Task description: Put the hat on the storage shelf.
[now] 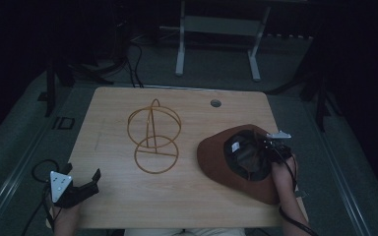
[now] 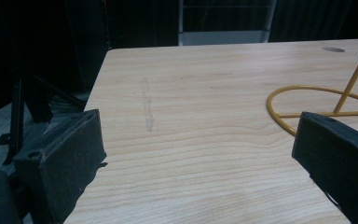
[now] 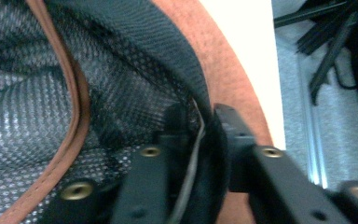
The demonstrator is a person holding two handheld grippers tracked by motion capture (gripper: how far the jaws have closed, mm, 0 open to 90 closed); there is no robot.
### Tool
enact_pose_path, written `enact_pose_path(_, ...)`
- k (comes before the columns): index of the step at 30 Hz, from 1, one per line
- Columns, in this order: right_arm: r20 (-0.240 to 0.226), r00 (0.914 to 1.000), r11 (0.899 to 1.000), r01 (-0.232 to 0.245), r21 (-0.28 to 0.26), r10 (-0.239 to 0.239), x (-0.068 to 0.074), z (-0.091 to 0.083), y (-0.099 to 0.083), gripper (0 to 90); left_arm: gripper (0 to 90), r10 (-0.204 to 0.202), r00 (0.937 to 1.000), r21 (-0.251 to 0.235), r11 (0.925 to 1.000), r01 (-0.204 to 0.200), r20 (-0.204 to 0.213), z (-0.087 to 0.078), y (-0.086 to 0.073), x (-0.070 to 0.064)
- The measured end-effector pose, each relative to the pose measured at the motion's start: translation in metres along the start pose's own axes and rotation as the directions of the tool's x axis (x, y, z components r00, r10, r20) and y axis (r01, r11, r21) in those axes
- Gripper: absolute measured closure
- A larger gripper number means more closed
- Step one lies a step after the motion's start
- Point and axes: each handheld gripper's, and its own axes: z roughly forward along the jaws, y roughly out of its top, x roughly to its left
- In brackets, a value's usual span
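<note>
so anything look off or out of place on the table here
The brown hat lies upside down on the table, its dark mesh lining facing up, beside the yellow wire stand rather than on it. The right tongs are shut on its inner band. The left tongs rest open. Nothing looks spilled or damaged.

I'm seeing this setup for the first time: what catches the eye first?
The brown hat lies upside down at the table's right, its inner band pinched by the right tongs. At the centre stands a yellow wire stand. The left tongs rest open at the near left corner.
</note>
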Motion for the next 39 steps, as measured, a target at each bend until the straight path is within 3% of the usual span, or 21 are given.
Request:
enact_pose_path(2, 0.005, 0.9998, 0.999, -0.018, -0.029, 0.018, -0.003, -0.007, 0.003, 83.2, 2.7, -0.001, 1.0000, 0.003, 1.0000, 0.001, 0.000, 0.001, 0.000, 0.000)
enact_pose_path(14, -0.052, 0.9966, 0.985, -0.072, -0.159, 0.064, -0.007, -0.040, 0.023, 84.9, 2.7, 0.001, 1.0000, 0.012, 0.9999, -0.001, -0.008, 0.000, 0.000, 0.000)
enact_pose_path(17, -0.064, 0.9944, 0.973, -0.096, -0.211, 0.084, -0.009, -0.055, 0.031, 84.9, 2.7, 0.000, 0.9999, 0.016, 0.9999, 0.000, -0.012, 0.000, -0.001, 0.000)
enact_pose_path(24, -0.100, 0.9880, 0.953, -0.140, -0.270, 0.117, -0.013, -0.074, 0.043, 85.0, 2.7, -0.010, 0.9998, 0.009, 0.9999, 0.010, -0.016, 0.001, -0.001, 0.001)
enact_pose_path(26, -0.119, 0.9838, 0.939, -0.164, -0.301, 0.134, -0.016, -0.083, 0.049, 85.0, 2.7, -0.006, 0.9997, 0.038, 0.9993, 0.007, -0.026, 0.002, -0.001, 0.002)
enact_pose_path(33, -0.131, 0.9800, 0.921, -0.187, -0.342, 0.150, -0.020, -0.095, 0.059, 85.0, 2.7, 0.014, 0.9977, 0.098, 0.9952, -0.007, -0.067, 0.004, -0.002, 0.000)
enact_pose_path(34, -0.131, 0.9791, 0.914, -0.193, -0.356, 0.156, -0.021, -0.099, 0.061, 85.0, 2.7, 0.013, 0.9972, 0.109, 0.9940, -0.005, -0.074, 0.005, -0.002, 0.001)
enact_pose_path(39, -0.147, 0.9733, 0.903, -0.219, -0.370, 0.176, -0.025, -0.105, 0.064, 85.0, 2.7, -0.017, 0.9970, 0.142, 0.9895, 0.028, -0.076, 0.005, -0.001, 0.002)
